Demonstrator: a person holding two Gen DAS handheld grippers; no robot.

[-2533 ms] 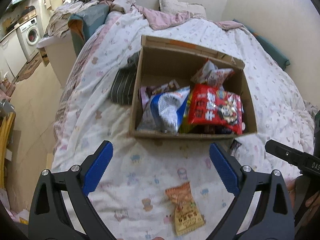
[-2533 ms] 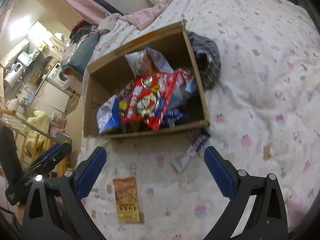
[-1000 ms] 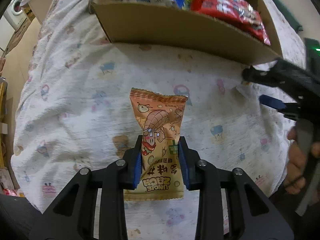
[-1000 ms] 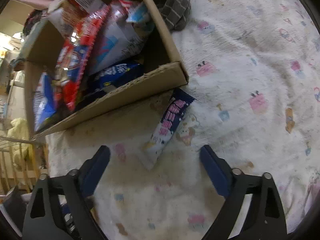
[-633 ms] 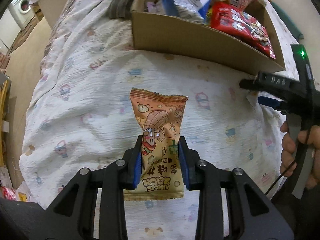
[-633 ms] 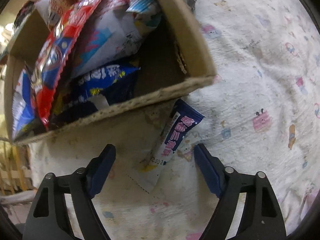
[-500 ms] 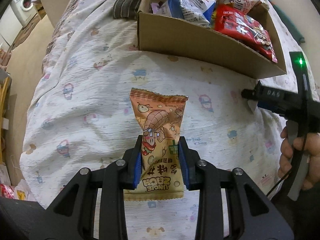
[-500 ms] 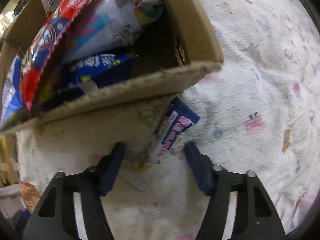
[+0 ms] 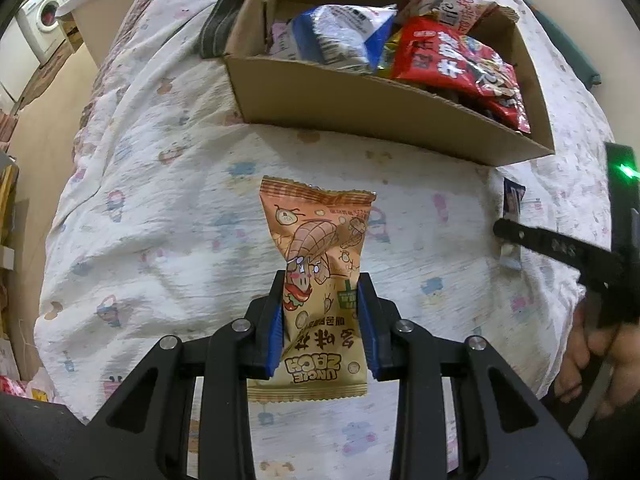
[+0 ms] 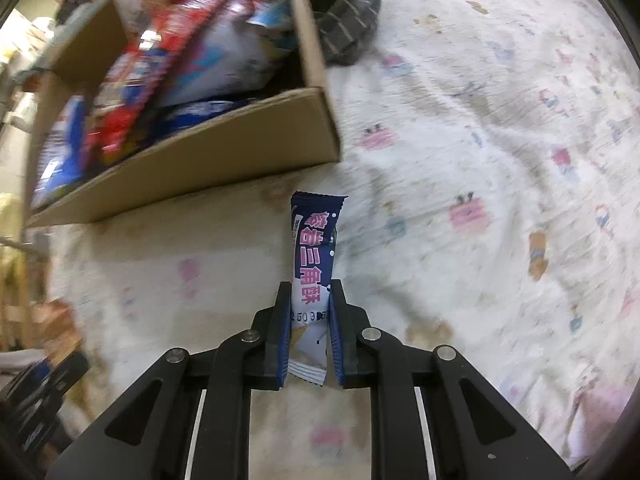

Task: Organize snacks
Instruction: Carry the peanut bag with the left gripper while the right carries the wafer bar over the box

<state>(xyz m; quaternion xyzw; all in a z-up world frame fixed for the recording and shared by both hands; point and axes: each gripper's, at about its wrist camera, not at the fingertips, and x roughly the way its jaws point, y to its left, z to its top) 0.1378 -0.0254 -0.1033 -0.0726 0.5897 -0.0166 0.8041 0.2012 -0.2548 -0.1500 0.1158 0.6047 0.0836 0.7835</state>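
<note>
My left gripper is shut on an orange peanut snack packet, held clear above the printed bedspread. My right gripper is shut on a slim dark blue and white snack bar with pink lettering, which stands up from between the blue pads. A cardboard box full of snack bags lies just beyond both; its front wall is close to the bar. In the left wrist view the right gripper shows at the right edge with the bar, and a hand holds it.
Inside the box lie a red bag and a blue and white bag. A dark striped cloth sits beside the box. The bed's edge drops to the floor at left, where a washing machine stands.
My right gripper's jaws closed from wide open onto the snack bar, and it has lifted it off the bedspread. The left gripper rose with the orange packet; the box looks further off.
</note>
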